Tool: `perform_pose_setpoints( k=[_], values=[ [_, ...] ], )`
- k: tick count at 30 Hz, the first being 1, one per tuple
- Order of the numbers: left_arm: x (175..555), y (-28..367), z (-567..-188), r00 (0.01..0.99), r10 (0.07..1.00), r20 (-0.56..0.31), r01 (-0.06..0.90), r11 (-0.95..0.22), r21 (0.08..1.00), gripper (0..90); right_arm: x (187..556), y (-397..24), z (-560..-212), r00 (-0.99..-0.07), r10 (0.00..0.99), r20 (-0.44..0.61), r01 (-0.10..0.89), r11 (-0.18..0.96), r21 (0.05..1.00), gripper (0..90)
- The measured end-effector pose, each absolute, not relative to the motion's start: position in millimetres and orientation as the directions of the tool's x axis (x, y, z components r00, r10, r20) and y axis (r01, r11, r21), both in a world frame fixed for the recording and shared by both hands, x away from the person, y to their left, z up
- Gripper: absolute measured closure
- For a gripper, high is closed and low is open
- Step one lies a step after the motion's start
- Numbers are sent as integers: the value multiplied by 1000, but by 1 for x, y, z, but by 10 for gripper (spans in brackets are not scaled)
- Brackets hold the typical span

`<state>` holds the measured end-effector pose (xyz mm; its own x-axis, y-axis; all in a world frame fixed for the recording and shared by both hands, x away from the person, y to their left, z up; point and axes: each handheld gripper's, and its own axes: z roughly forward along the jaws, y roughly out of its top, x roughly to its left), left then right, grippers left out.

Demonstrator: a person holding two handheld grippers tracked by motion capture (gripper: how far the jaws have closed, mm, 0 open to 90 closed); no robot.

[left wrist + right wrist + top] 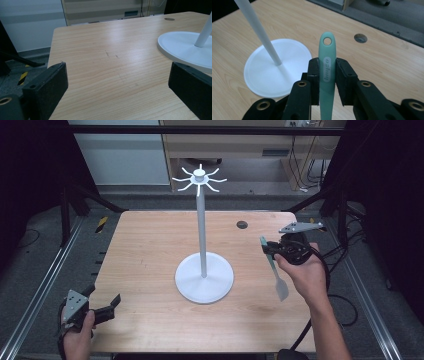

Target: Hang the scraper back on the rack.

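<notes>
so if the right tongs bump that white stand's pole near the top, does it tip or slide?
Probably rocks rather than slides: the white stand has a tall thin pole with hooks at the top, so a high push has leverage. Its wide flat round base lies flush on the table, which should resist a light knock. The base looks smooth, so a low push would likelier slide it.

Background stuff: light wooden table (150, 250) with a small dark round cable hole (242, 224) near its far right corner. Grey floor all around, a metal rail (45, 285) running along the left side, and a yellow-and-black striped bit (101, 223) just off the far left corner. Wooden shelf unit (225, 145) at the back, with cables (300, 170) hanging beside it.
</notes>
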<state>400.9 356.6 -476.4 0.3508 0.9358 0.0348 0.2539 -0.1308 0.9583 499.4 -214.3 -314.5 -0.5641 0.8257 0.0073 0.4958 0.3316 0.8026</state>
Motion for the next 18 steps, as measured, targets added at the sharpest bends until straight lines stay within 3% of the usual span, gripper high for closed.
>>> perform_pose_setpoints(
  k=[18],
  values=[
    [400, 349, -478, 404, 914, 35, 266, -154, 952, 23, 496, -194, -310, -559, 829, 29, 426, 257, 868, 746]
  ],
)
